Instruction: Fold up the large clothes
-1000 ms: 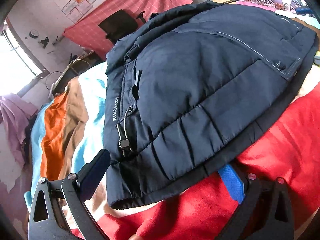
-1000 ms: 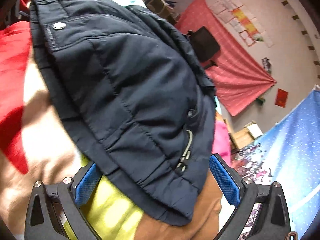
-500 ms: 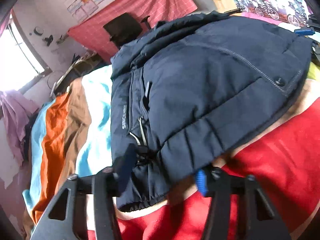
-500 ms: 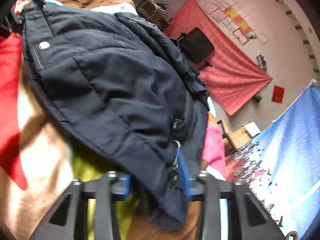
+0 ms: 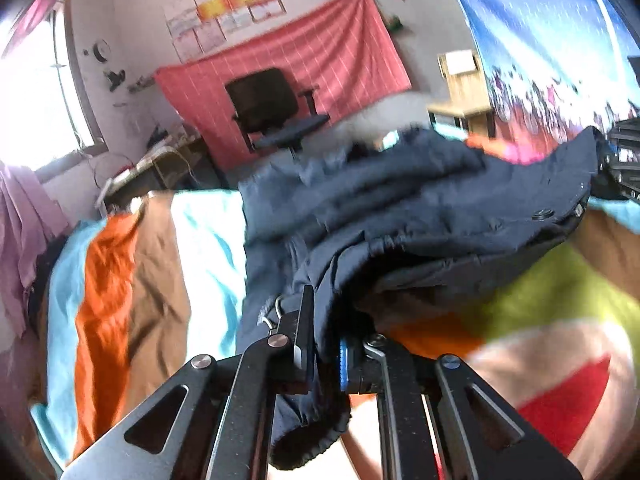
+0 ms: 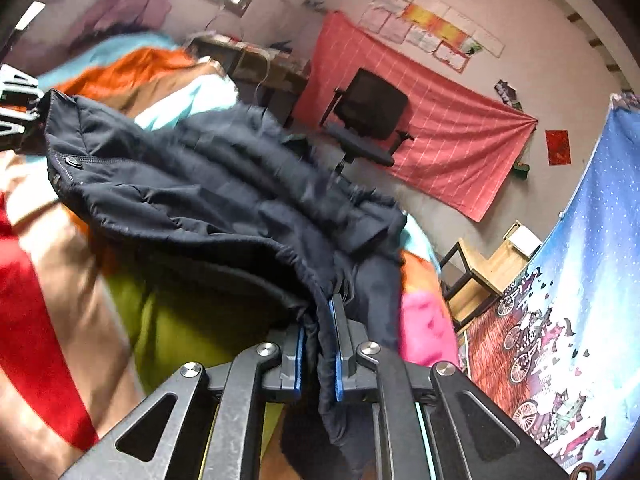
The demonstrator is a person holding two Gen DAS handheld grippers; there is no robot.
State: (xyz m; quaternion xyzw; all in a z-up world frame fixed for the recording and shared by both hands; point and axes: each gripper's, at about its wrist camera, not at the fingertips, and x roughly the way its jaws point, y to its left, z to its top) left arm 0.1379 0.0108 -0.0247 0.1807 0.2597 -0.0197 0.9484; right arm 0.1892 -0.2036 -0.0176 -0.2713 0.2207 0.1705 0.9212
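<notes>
Left gripper [image 5: 324, 332] is clamped tight on one hem corner of the navy jacket [image 5: 420, 208]; right gripper [image 6: 318, 344] pinches the other corner, holding the hem raised above the striped bedspread [image 5: 132, 280], the jacket sagging between them.

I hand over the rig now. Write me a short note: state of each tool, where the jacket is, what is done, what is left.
Left tool: shut on the hem of the dark blue jacket.
Right tool: shut on the hem at the other corner.
Jacket: hem end lifted off the striped blanket, far part seems to rest on it.
Done: both corners gripped and raised.
Left: probably carry the hem over toward the far end, lay it down, release.
</notes>
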